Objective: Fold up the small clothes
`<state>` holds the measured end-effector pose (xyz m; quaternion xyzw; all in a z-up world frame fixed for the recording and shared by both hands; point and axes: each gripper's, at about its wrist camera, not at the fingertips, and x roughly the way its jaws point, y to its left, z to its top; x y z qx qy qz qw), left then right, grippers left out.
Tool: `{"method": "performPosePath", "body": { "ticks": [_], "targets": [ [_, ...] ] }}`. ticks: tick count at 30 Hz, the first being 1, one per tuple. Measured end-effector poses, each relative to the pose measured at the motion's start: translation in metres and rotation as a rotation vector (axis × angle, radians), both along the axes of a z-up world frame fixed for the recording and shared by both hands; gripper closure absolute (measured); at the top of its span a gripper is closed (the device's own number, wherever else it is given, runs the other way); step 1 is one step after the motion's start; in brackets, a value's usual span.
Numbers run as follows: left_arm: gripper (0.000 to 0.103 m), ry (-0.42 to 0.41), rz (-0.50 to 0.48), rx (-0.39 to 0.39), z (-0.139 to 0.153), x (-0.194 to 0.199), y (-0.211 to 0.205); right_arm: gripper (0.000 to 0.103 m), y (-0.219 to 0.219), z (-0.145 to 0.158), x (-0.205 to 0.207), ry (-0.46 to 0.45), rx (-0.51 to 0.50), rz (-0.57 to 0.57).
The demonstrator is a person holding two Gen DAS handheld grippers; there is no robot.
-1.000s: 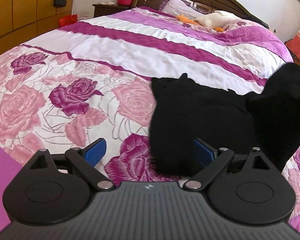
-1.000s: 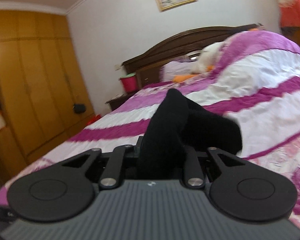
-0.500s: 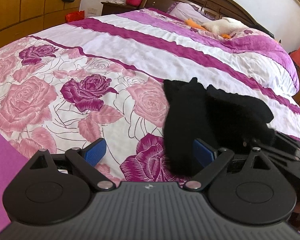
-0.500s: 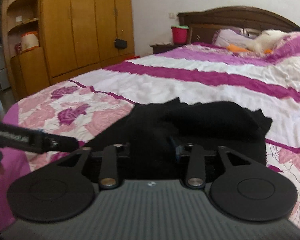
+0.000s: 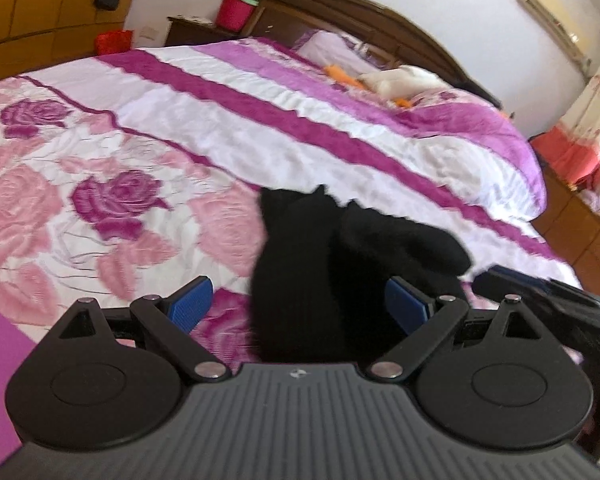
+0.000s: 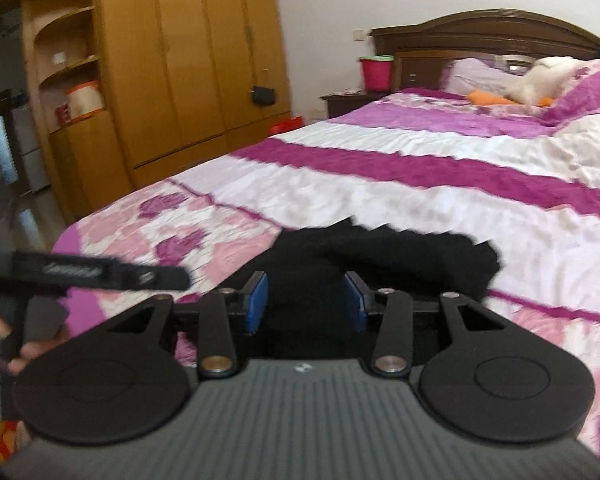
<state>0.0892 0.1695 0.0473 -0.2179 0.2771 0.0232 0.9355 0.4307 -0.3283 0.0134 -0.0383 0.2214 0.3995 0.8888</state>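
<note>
Black garment [image 5: 300, 280], folded, lies low in the frame's centre on the floral bedspread [image 5: 100, 208]; left gripper [image 5: 300, 304] and right gripper [image 6: 306, 300] gape, pads clear.

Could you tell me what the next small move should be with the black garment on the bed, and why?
Probably draw the right tool back, clear of the black garment. Its pads stand apart with cloth between them but not pinched, and the garment lies folded over itself on the floral bedspread. The left tool is wide open too, so neither grips it.
</note>
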Motion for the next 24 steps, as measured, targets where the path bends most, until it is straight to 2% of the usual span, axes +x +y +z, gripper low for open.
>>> {"method": "performPosePath", "body": {
  "ticks": [2, 5, 10, 15, 18, 19, 21, 23, 24],
  "targets": [
    [0.007, -0.019, -0.024, -0.025, 0.003, 0.001, -0.007, 0.058, -0.001, 0.003, 0.014, -0.005, -0.008, -0.042],
    [0.007, -0.044, -0.074, -0.04, 0.007, 0.005, -0.019, 0.058, 0.002, 0.003, 0.042, 0.037, -0.017, -0.064],
    [0.007, -0.045, -0.143, -0.026, 0.003, 0.026, -0.045, 0.058, 0.014, -0.008, 0.074, 0.078, -0.084, -0.1],
    [0.007, -0.032, -0.182, -0.008, -0.008, 0.044, -0.061, 0.058, 0.017, -0.019, 0.085, 0.098, -0.144, -0.113],
    [0.008, -0.047, -0.173, 0.021, -0.014, 0.049, -0.064, 0.057, 0.014, -0.019, 0.086, 0.088, -0.153, -0.135],
    [0.008, -0.047, -0.164, 0.031, -0.016, 0.051, -0.063, 0.05, 0.013, -0.02, 0.087, 0.088, -0.155, -0.134],
    [0.009, -0.051, -0.141, 0.05, -0.02, 0.053, -0.063, 0.042, 0.013, -0.023, 0.091, 0.097, -0.17, -0.127],
    [0.01, -0.053, -0.117, 0.059, -0.025, 0.054, -0.061, 0.042, 0.015, -0.027, 0.096, 0.121, -0.185, -0.104],
    [0.014, -0.052, -0.109, 0.059, -0.027, 0.054, -0.06, 0.042, 0.016, -0.029, 0.098, 0.138, -0.183, -0.091]
  ]
}}
